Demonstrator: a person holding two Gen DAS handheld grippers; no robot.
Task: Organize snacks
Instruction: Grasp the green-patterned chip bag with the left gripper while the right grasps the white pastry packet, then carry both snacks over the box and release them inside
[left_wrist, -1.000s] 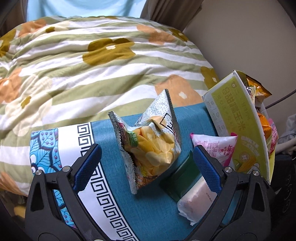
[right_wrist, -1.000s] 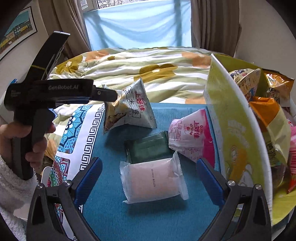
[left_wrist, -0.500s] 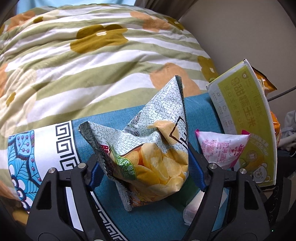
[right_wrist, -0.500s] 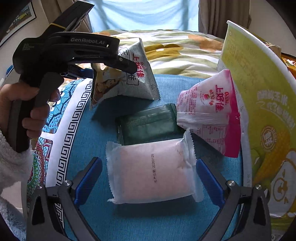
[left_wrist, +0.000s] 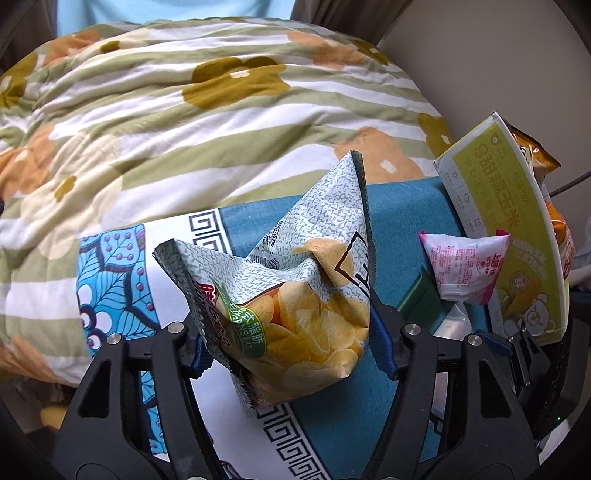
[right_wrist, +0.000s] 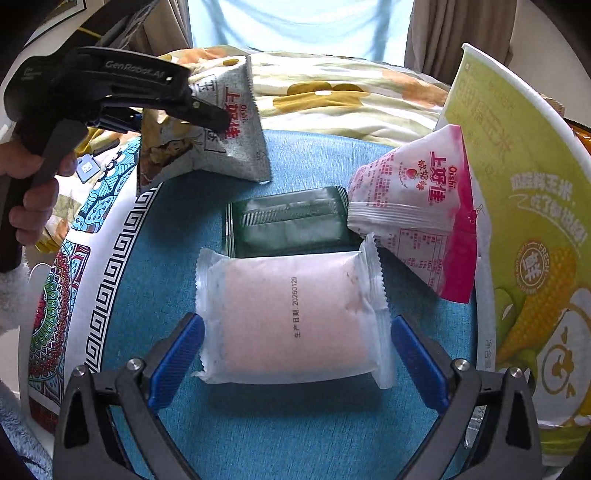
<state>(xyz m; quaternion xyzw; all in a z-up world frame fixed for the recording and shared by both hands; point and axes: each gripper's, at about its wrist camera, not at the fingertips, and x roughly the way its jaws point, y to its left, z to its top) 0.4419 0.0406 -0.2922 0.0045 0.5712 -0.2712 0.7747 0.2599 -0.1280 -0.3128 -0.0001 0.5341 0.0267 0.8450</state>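
The left gripper is clamped on the grey potato chip bag, its fingers pressing the bag's lower sides and holding it just above the blue-clothed bench. The right gripper has its fingers spread wide, one on either side of the white wrapped pastry, which lies flat on the cloth; whether the pads touch the wrapper yet I cannot tell. Behind the pastry sits a dark green packet, and a pink Oishi snack bag leans against the yellow-green corn box, which already holds other snacks. The step looks like gathering loose packs for the box: next, the right fingers should close gently on the soft pastry, while the chips travel over the box's tall wall.
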